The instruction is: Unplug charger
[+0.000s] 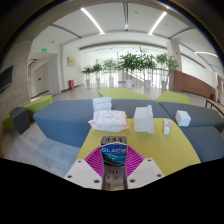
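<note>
My gripper (113, 156) is low over the near end of a yellow table (150, 145). A small charger with a teal label reading "GLACIE" (113, 152) sits between the pink pads (93, 160), which lie against both of its sides. Under it a grey power strip (113, 174) with a socket face showing runs back between the fingers. The part of the strip just beyond the charger (112, 139) shows small red marks. The plug's seat in the strip is hidden by the charger.
On the table beyond the fingers stand a tissue box (108, 121), a white box (143, 118), a small white item (167, 127) and another white box (183, 117). Blue-grey sofas (60, 122) flank the table. Potted plants (135, 66) stand far back.
</note>
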The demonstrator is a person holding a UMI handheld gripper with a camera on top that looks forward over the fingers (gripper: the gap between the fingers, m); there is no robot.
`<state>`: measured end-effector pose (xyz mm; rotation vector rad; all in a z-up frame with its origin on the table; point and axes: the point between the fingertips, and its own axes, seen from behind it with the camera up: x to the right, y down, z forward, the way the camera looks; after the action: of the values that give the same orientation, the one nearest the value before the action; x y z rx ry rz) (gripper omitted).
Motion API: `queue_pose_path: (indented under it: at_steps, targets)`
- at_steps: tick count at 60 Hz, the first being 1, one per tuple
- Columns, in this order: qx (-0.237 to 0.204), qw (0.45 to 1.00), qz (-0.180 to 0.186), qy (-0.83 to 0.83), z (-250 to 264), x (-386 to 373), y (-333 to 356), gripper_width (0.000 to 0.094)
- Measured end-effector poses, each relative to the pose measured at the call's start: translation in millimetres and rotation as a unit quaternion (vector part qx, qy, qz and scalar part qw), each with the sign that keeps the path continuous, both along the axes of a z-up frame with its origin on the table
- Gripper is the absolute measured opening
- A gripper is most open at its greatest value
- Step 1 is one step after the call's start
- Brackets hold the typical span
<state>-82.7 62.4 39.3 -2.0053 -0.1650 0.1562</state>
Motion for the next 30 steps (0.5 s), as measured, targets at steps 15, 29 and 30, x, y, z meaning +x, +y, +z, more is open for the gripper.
queue_pose_path:
  at_steps: [15,29,30]
  targets:
    - [0.085,0.995,-0.028,0.043,121,24,-15,0.0217]
    - [0.196,0.978,-0.056,-0.041,239,98,-17,0.0217]
    - [0.188,0.979,-0.059,-0.043,230,104,-17,0.0216]
